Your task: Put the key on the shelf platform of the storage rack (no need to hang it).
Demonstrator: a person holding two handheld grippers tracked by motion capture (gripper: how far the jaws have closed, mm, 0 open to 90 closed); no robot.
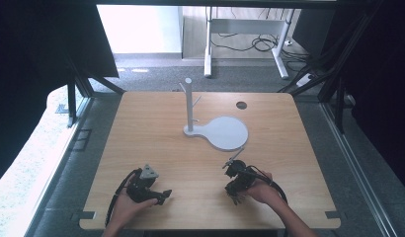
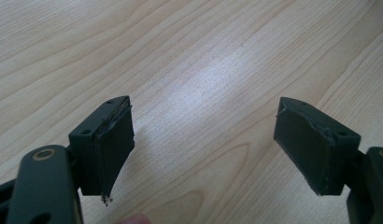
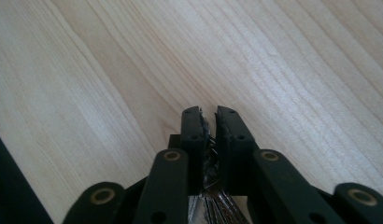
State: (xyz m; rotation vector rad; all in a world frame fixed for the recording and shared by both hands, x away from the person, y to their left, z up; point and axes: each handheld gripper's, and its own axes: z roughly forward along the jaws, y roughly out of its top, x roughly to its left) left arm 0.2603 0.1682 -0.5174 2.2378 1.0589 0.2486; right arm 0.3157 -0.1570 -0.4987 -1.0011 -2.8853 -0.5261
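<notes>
My left gripper (image 1: 162, 195) lies low over the wooden table (image 1: 156, 128) near its front left, held in a hand. In the left gripper view this gripper (image 2: 203, 140) is open, with bare wood between the pads. My right gripper (image 1: 236, 196) is at the front right, also in a hand. In the right gripper view its jaws (image 3: 208, 116) are closed to a narrow slit, and thin shiny strands (image 3: 210, 196) show between them lower down; I cannot tell what they are. A white peg stand (image 1: 189, 106) rises from a round white base (image 1: 227, 134) at the table's middle.
A small round hole (image 1: 241, 105) sits in the tabletop behind the base. The table's front edge (image 1: 210, 228) is close below both hands. Beyond the table are grey floor, desk legs (image 1: 208, 49) and cables (image 1: 260, 44).
</notes>
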